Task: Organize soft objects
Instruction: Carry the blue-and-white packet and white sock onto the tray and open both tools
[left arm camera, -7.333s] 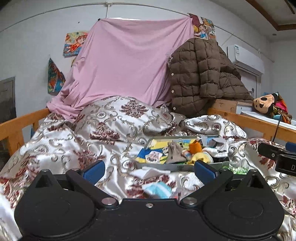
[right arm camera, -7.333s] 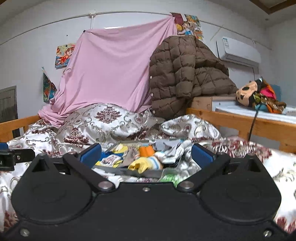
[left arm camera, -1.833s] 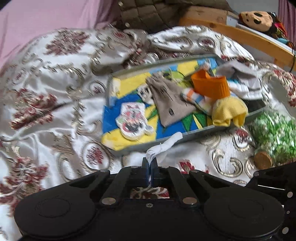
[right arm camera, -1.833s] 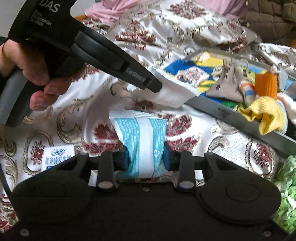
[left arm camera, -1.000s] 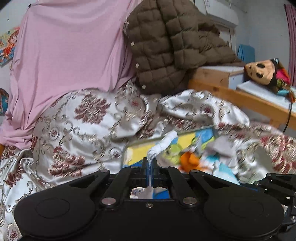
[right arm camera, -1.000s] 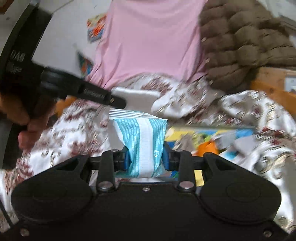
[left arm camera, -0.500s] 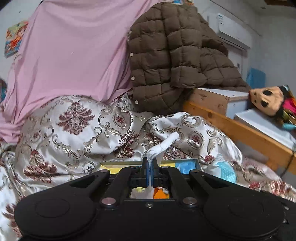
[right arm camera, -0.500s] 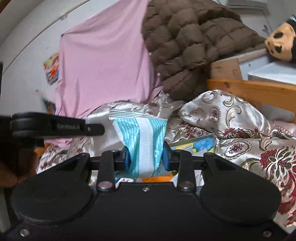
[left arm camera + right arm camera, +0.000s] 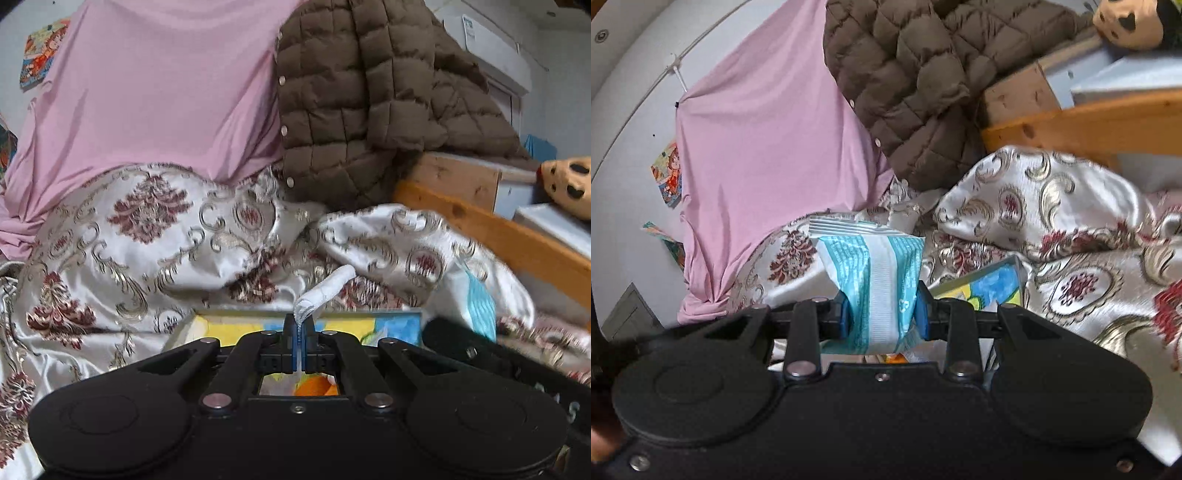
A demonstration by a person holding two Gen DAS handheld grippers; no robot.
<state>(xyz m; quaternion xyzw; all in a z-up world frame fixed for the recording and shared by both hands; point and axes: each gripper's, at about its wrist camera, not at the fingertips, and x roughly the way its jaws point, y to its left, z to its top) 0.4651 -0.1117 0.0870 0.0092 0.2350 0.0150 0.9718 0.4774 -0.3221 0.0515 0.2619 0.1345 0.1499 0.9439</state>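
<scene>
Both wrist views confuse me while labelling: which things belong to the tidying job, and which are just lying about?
Job:
white cloth, pinched by left gripper
blue-white packet, clamped by right gripper
colourful tray

Lying about:
brown quilted jacket
pink sheet
patterned bedspread
plush toy

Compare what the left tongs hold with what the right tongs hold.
The white cloth is thin, plain fabric, pinched flat in the fully shut left tongs. The tissue packet is bulkier, teal-and-white printed wrapper, keeping the right tongs partly apart. Both are soft and held off the bedspread.
</scene>
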